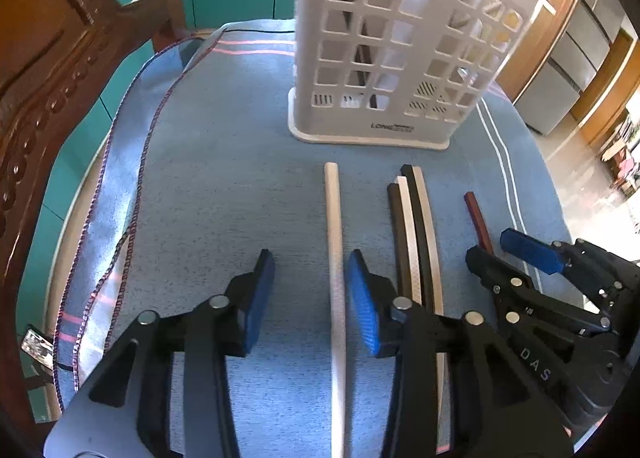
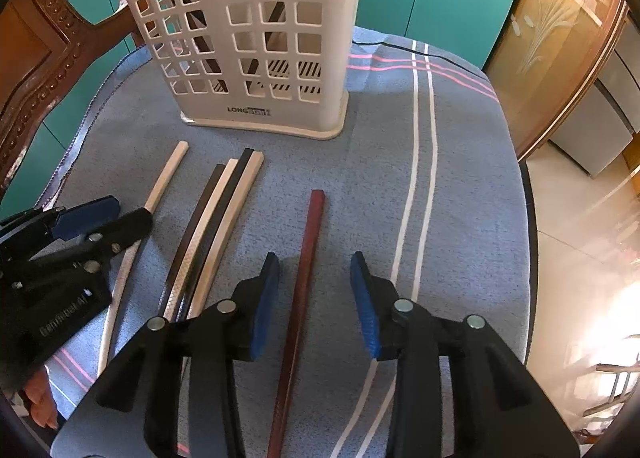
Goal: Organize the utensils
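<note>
1. Blue cloth covers the table; a white plastic utensil holder stands upright at its far side, with dark sticks already inside.
2. Left gripper: jaws spread wide, straddling a pale chopstick that lies flat on the cloth (pads not touching it).
3. Right gripper: jaws wide apart, nothing held; a dark red chopstick lies between them on the cloth.
4. Between the two, a bundle of black and cream chopsticks lies side by side, touching, just before the holder.
</note>
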Action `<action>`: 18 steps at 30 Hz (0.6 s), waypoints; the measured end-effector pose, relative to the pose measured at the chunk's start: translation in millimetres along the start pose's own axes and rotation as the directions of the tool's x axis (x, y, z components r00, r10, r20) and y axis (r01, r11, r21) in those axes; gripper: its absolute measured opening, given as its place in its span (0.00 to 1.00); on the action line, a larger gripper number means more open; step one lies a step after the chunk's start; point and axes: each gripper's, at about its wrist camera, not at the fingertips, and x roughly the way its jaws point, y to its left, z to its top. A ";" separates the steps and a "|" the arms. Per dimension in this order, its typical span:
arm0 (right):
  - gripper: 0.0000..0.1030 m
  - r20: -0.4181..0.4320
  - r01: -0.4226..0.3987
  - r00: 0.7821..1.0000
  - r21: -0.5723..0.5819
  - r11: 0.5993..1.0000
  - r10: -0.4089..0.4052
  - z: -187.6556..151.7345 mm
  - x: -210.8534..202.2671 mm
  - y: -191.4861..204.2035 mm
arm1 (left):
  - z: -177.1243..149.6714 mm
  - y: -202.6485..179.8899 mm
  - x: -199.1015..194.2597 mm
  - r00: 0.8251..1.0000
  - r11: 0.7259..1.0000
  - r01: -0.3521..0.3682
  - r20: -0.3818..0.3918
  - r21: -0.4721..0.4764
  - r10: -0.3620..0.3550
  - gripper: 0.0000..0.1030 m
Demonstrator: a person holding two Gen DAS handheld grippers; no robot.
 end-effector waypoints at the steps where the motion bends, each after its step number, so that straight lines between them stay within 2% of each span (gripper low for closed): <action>1: 0.36 0.000 0.000 1.000 0.000 1.000 0.000 -0.1 0.3 -0.2 | -0.8 -2.8 -0.5 1.000 1.000 -0.010 0.002 0.008 0.010 0.42; 5: 0.38 0.002 -0.004 1.000 0.002 1.000 0.004 -1.2 0.9 0.0 | -4.6 -18.6 0.2 0.998 0.996 -0.067 0.011 0.056 0.067 0.43; 11: 0.41 0.009 -0.001 1.000 0.008 1.000 0.001 -2.6 1.9 0.5 | 3.6 -24.9 6.5 0.996 0.994 -0.083 0.017 0.076 0.082 0.43; 18: 0.41 0.020 -0.018 1.000 0.005 1.000 0.018 -1.4 3.6 1.6 | 2.9 -25.9 5.3 0.999 0.996 -0.047 0.010 0.077 0.047 0.25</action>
